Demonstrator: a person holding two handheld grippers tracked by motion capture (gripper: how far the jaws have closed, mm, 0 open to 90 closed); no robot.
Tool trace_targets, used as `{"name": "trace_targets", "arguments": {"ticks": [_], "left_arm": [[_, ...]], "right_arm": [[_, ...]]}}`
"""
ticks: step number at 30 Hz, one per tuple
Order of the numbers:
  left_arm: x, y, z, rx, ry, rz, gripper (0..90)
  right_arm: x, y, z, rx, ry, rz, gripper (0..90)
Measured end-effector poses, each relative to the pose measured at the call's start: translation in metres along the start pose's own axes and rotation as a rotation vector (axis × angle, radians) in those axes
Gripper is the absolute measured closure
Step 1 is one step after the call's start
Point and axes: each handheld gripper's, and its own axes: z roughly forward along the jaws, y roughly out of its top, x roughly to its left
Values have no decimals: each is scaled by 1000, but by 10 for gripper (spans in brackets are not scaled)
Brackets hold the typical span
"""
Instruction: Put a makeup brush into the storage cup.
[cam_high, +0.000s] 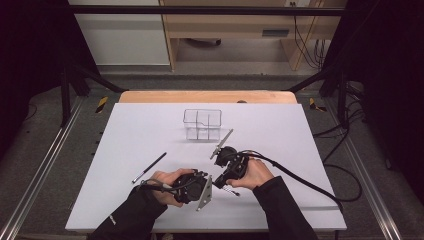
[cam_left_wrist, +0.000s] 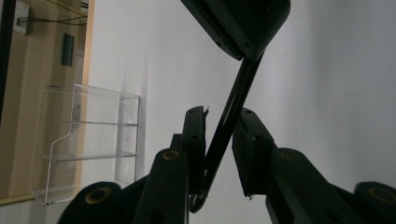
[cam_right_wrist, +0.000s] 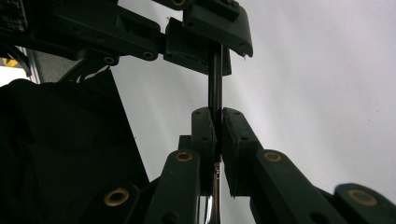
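A thin black pen (cam_left_wrist: 229, 114) is held off the white table between my two grippers, near the front middle. My right gripper (cam_right_wrist: 217, 112) is shut on it, pads tight on either side of the shaft (cam_right_wrist: 215, 79). The left gripper (cam_left_wrist: 219, 112) faces it tip to tip. The pen runs slanted between its jaws and lies against one pad, with a sliver of light showing at the other. In the high view the left gripper (cam_high: 212, 183) and right gripper (cam_high: 222, 183) meet, and the pen's silvery end (cam_high: 230, 190) pokes out below.
A second black pen (cam_high: 149, 167) lies loose on the table to the left. A clear acrylic organiser (cam_high: 202, 124) with compartments stands behind the grippers near the middle. The white table (cam_high: 300, 150) ends at a wooden back edge.
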Motion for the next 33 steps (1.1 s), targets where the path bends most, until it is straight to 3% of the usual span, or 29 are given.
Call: {"name": "trace_targets", "arguments": {"ticks": [12, 18, 25, 28, 33], "left_arm": [[-7, 2, 3, 29, -30, 80, 824], [-7, 2, 3, 28, -40, 77, 830], [-6, -2, 1, 22, -43, 34, 830], [-5, -6, 0, 25, -47, -1, 830], [-4, -13, -3, 14, -55, -72, 829]], "right_arm": [[1, -1, 0, -6, -5, -18, 841], [1, -1, -1, -10, -6, -28, 838], [2, -3, -5, -55, -32, -26, 791], [2, -5, -13, -124, -77, -23, 690], [0, -7, -22, -224, -134, -3, 610]]}}
